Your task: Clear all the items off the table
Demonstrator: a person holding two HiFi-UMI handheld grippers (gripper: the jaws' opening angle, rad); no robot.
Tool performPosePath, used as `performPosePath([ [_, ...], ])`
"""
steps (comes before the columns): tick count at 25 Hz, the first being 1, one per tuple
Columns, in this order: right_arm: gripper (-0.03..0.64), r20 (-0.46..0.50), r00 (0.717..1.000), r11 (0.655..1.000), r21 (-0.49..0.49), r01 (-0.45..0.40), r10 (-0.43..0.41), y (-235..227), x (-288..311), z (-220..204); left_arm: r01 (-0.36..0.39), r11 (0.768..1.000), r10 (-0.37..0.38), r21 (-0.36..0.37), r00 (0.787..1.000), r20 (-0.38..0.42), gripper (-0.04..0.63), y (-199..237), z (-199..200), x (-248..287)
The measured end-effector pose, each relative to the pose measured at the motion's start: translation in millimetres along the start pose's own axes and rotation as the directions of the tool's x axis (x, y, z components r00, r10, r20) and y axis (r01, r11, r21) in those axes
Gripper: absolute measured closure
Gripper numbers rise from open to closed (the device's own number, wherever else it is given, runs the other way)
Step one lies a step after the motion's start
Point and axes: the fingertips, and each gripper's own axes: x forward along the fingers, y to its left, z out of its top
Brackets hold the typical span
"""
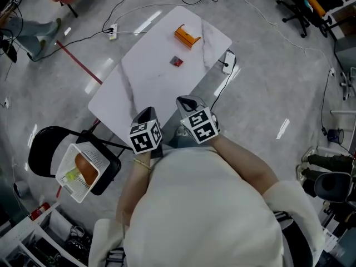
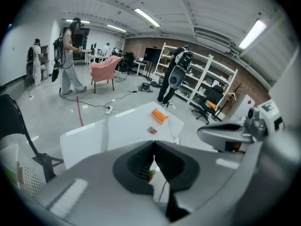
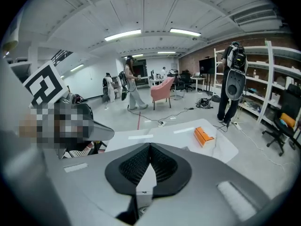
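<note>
**Both grippers at the near edge of the table, before any pick.** The left gripper [image 1: 146,114] and the right gripper [image 1: 187,102] were side by side at the near edge of the table [image 1: 146,79], both pointing down and forward over it. In each gripper's own view we saw the jaws closed together with nothing clamped between them. We judged this to be a carrying posture, held because no item was yet within reach.

Off the table's near-left corner, a white basket [image 1: 71,181] sat on a black chair [image 1: 41,149] and already held an orange object and a yellow-green one. We took it to be the receptacle, placed there so that items could be dropped in close to the table.

Two items remained on the table. The small red item [image 1: 176,62] lay near the middle, well ahead of both grippers and roughly in line with the right one. The orange box [image 1: 187,36] lay beyond it, near the far end. A white power strip [image 1: 228,60] lay just off the table's right edge; we could not tell whether it touched the table.
</note>
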Motion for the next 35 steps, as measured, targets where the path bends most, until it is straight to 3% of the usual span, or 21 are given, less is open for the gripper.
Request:
performPosePath([
  [16, 0.617, 0.016, 0.979, 0.966, 0.164, 0.199, -0.204, -88.1, -42.3, -11.5, 0.086, 0.991, -0.085, 0.104, 0.996, -0.017, 0.586, -47.8, 32.6, 35.9],
  [24, 0.617, 0.003, 0.977, 0.963, 0.169, 0.212, -0.215, -110.8, -38.6, -16.5, 0.089, 0.991, -0.086, 0.102, 0.996, -0.036, 0.586, -53.8, 40.0, 68.0],
  [35, 0.617, -0.006, 0.983, 0.971, 0.15, 0.184, -0.185, -184.3, -17.4, 9.9, 0.08, 0.994, -0.08, 0.068, 0.997, -0.009, 0.586, -90.8, 98.2, 135.2],
])
